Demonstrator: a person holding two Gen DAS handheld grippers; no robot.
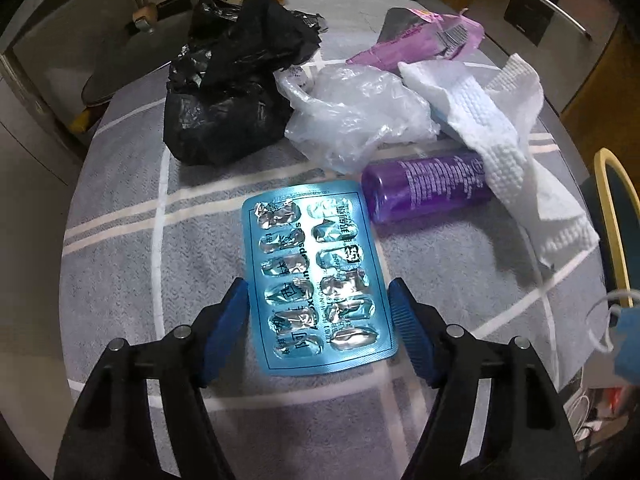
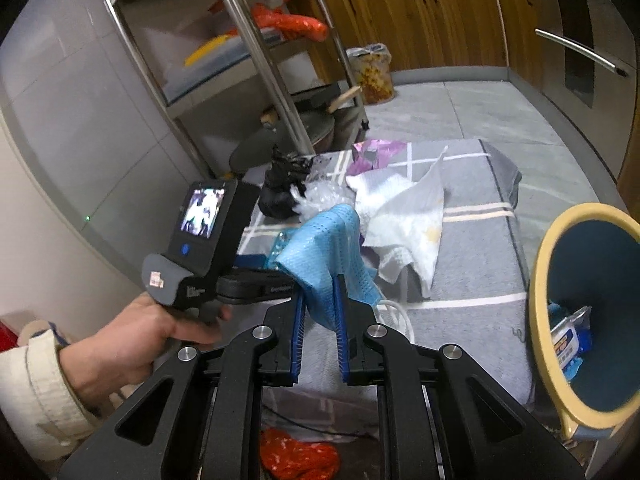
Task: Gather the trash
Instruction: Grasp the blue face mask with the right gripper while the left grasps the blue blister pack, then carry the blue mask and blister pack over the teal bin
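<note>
Your left tool (image 1: 318, 312) stands open over the bench (image 1: 120, 240), its blue pads either side of an emptied blue blister pack (image 1: 316, 276) that lies flat on the grey checked cloth — whether the pads touch the pack's edges you cannot tell. Beyond the pack lie a purple bottle (image 1: 424, 186) on its side, a white paper towel (image 1: 512, 140) draped over its far end, a clear plastic bag (image 1: 356, 114), a crumpled black bag (image 1: 236, 84) and a purple wrapper (image 1: 424, 40).

Your right tool (image 2: 320, 304) is clamped on a blue face mask (image 2: 328, 244), held above the bench; a white ear loop (image 2: 394, 312) hangs beside the right pad. The blue bin with a yellow rim (image 2: 538, 280) stands just right of the bench, with packaging in it. Your left hand (image 2: 148, 336) grips its tool's handle.
</note>
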